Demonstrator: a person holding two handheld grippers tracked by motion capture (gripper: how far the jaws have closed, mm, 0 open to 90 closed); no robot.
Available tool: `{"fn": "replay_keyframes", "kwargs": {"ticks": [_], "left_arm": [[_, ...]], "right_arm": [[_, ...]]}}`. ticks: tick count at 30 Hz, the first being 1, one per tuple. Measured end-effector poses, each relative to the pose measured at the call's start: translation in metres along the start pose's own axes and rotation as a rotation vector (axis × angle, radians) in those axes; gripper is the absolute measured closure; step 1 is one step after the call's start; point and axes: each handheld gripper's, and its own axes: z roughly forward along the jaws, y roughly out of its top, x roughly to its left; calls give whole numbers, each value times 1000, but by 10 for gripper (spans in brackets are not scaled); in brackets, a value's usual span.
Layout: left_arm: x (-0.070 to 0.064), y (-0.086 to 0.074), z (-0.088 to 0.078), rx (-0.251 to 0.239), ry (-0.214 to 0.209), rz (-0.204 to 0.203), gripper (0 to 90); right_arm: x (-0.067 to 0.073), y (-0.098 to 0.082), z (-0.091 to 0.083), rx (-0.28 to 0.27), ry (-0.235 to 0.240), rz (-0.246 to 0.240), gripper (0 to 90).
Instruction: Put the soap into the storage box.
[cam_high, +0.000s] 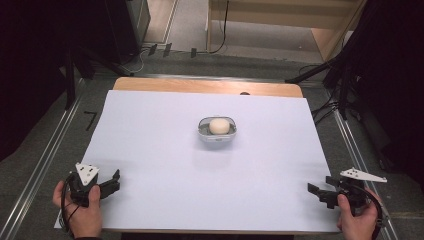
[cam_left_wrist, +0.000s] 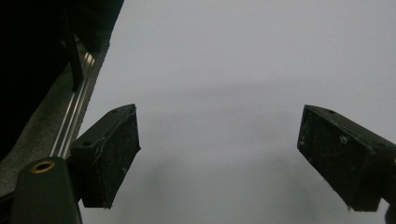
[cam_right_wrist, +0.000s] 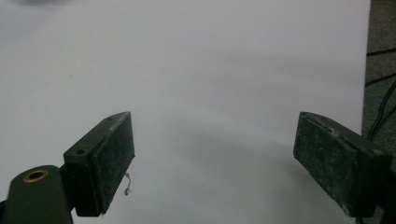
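Observation:
A small clear bowl (cam_high: 216, 134) stands on the white sheet (cam_high: 160, 150), a little right of its middle, with a pale round lump (cam_high: 219, 126) inside. My left gripper (cam_high: 115, 181) rests at the sheet's near left corner, held by a hand, jaws wide apart and nothing between them. In the left gripper view the left gripper (cam_left_wrist: 217, 144) frames bare white sheet. My right gripper (cam_high: 320, 185) sits at the near right corner, pointing left across the sheet, open and holding nothing. The right gripper (cam_right_wrist: 212, 140) likewise frames blank sheet, with a tiny scrap of thread by one pad.
The sheet covers a wooden table (cam_high: 200, 86) whose far edge shows. Grey floor with metal rails (cam_high: 45, 160) runs along both sides, and black stands and cables (cam_high: 340, 85) crowd the far right. Wide bare sheet lies between the grippers and the bowl.

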Motion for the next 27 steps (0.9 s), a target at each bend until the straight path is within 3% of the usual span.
{"fn": "replay_keyframes", "kwargs": {"ticks": [4, 9, 14, 19, 23, 27], "left_arm": [[-1, 0, 0, -2, 8, 9, 138], [-4, 0, 0, -5, 17, 24, 138], [-4, 0, 0, 4, 12, 38, 140], [-7, 0, 1, 8, 38, 59, 140], [-11, 0, 1, 5, 56, 86, 141], [-12, -1, 0, -2, 69, 88, 140]], "right_arm": [[1, -6, 4, -65, 32, 50, 135], [10, -7, 14, -36, -56, -16, 134], [9, -10, 12, -47, -133, 33, 135], [5, -12, 7, -100, -88, 49, 135], [4, -13, 7, -103, -68, 53, 136], [5, -14, 6, -105, -57, 47, 138]]}}
